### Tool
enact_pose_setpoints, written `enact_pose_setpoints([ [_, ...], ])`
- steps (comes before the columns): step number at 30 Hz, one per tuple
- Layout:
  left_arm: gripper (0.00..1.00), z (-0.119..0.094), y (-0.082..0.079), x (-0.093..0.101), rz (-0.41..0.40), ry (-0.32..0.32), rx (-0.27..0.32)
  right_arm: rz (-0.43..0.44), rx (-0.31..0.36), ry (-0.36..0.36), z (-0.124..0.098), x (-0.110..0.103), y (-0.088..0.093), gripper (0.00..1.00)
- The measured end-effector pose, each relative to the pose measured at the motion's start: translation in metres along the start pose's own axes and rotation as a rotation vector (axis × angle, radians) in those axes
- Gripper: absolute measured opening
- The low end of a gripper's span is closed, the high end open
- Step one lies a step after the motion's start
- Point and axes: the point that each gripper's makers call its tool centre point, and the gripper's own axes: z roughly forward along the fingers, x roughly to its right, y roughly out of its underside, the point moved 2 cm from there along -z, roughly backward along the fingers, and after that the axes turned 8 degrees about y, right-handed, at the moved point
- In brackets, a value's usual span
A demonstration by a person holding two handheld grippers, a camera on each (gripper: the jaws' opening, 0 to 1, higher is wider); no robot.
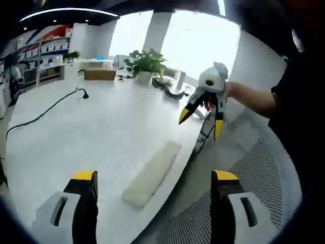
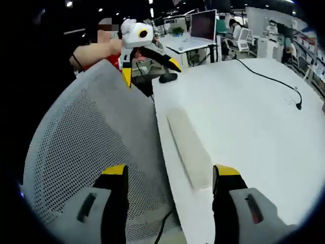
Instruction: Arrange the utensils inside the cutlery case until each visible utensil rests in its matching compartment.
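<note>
The cutlery case [image 1: 151, 173] lies closed or flat at the near edge of the white surface [image 1: 91, 127], a pale, long, narrow thing close to the rim; no utensils can be made out on or beside it. In the right gripper view the same case [image 2: 189, 147] runs along the surface edge, just beside the mesh back of a chair [image 2: 96, 152].

The left claw [image 1: 155, 188] stands wide, its yellow-tipped jaws well apart and holding nothing, aimed toward the case from above. The right claw [image 2: 170, 183] is likewise spread wide and holds nothing; in the left gripper view it [image 1: 200, 124] hangs in the air past the surface's right edge, held by a person's hand [image 1: 233, 91], well apart from the case.

The likely trouble is the case's place so near the rim: a push from either claw could slide it off the surface and onto the chair or the floor. Its low, flat form gives the jaws little to bite on, so a grip may slip. The black cable [image 1: 45, 114] lies far to the left and seems out of the way. A potted plant [image 1: 147, 63] stands at the far end.

No brand, label or writing can be read; the shelves at far left are too blurred to tell.
</note>
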Motion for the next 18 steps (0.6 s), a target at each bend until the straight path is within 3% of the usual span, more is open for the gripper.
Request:
enact_pose_setpoints([
  [3, 0.92, -0.008, 0.007, 0.001, -0.026, -0.041, 0.036, 0.110, 0.051, 0.060, -0.005, 0.006, 0.012, 0.70],
  [4, 0.93, -0.012, 0.010, -0.005, -0.037, -0.106, 0.048, 0.148, 0.082, 0.070, -0.006, 0.006, 0.012, 0.70],
  [5, 0.96, -0.013, 0.012, -0.008, -0.039, -0.128, 0.048, 0.217, 0.130, 0.085, -0.006, 0.007, 0.012, 0.68],
  [6, 0.98, -0.018, 0.016, -0.019, -0.036, -0.214, 0.036, 0.266, 0.164, 0.096, -0.005, 0.008, 0.011, 0.67],
  [9, 0.99, -0.025, 0.015, -0.030, -0.057, -0.300, 0.095, 0.387, 0.296, 0.123, -0.001, 0.006, 0.004, 0.66],
  [12, 1.00, -0.037, 0.007, -0.038, -0.145, -0.342, 0.199, 0.412, 0.337, 0.147, 0.002, 0.004, 0.002, 0.66],
  [15, 1.00, -0.053, -0.006, -0.045, -0.169, -0.398, 0.322, 0.412, 0.349, 0.172, 0.007, 0.003, -0.002, 0.65],
  [18, 1.00, -0.061, -0.009, -0.049, -0.147, -0.452, 0.357, 0.392, 0.376, 0.236, 0.008, 0.008, -0.006, 0.65],
])
